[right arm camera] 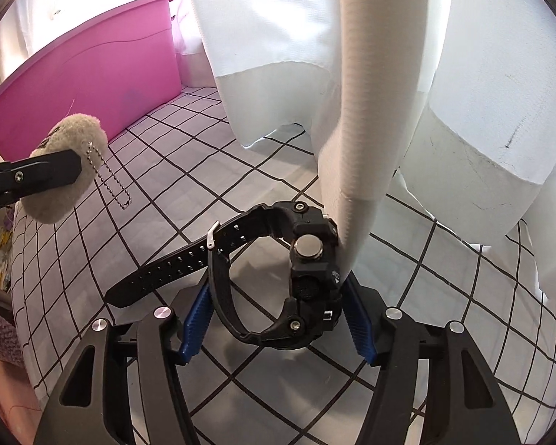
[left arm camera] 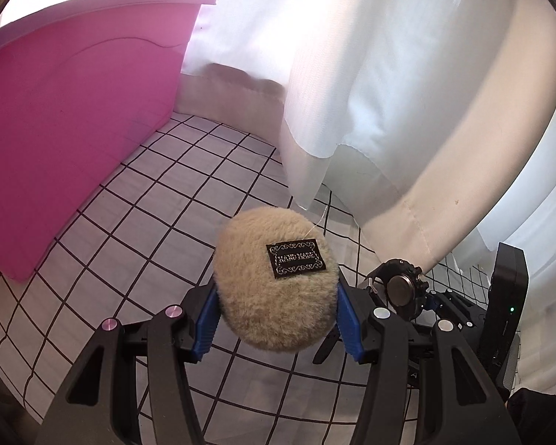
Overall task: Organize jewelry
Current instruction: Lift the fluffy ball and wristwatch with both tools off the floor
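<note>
Above the checked cloth (left arm camera: pixel 137 230), a furry pouch (left arm camera: pixel 276 282) is clamped by the left gripper (left arm camera: pixel 278 324); a black watch (right arm camera: pixel 278 259) is gripped by the right gripper (right arm camera: pixel 276 320)

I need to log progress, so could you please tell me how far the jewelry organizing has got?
Nothing looks put away yet. In hand: the left claw is shut on the fluffy beige keychain, held above the checked cloth, and the right claw holds the black watch. Left to do: both still need a place, probably the pink bin, whose inside is not visible.
</note>
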### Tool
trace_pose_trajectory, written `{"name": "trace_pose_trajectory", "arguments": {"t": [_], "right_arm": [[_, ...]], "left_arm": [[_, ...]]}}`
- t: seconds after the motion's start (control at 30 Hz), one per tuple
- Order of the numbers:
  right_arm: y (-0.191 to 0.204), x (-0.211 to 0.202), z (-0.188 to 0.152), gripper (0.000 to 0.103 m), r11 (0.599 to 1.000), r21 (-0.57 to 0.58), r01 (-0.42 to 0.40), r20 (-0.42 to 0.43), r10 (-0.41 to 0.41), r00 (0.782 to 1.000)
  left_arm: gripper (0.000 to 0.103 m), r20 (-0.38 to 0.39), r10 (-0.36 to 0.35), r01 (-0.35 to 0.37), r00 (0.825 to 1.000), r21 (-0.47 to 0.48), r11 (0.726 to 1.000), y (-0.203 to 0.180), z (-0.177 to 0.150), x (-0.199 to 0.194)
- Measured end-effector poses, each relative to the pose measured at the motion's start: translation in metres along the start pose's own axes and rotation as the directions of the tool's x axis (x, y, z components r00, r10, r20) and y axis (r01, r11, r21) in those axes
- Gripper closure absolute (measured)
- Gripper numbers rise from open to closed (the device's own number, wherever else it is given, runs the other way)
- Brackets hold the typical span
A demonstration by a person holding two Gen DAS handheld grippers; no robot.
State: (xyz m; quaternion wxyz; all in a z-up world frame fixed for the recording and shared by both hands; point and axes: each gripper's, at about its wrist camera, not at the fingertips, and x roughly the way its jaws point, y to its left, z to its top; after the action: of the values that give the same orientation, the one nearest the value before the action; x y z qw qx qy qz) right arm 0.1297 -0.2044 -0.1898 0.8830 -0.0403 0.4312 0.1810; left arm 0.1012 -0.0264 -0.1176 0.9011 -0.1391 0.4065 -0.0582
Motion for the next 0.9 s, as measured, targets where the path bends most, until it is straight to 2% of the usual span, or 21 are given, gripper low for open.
{"name": "trace_pose_trajectory", "arguments": {"t": [0.17,0.43,0.53,0.57,0.9], "right_arm": [[0.005,-0.004,-0.008,0.029,0.999,0.002,0.039,-0.010,-0.038,0.999],[0.003,-0.002,-0.005,0.029,0.997,0.032,0.073,-0.003,-0.073,0.997],[0.001,0.000,0.000,0.032,0.997,0.040,0.060,0.004,-0.060,0.998],[0.001,0.000,0.002,0.043,0.997,0.038,0.071,0.011,-0.071,0.997],[-0.005,-0.013,0.005,0.046,0.997,0.078,0.017,0.023,-0.019,1.000]], "left_arm": [[0.050,-0.008,-0.008,0.008,1.000,0.015,1.000,-0.002,0.002,-0.002],[0.050,-0.010,-0.015,0.015,1.000,0.026,1.000,-0.003,0.001,-0.006],[0.050,-0.013,-0.015,0.015,1.000,0.029,0.999,-0.002,0.000,-0.005],[0.050,-0.014,-0.015,0.015,1.000,0.027,1.000,-0.002,0.001,-0.004],[0.050,0.005,-0.021,0.021,1.000,0.053,0.998,-0.006,0.004,-0.020]]}}
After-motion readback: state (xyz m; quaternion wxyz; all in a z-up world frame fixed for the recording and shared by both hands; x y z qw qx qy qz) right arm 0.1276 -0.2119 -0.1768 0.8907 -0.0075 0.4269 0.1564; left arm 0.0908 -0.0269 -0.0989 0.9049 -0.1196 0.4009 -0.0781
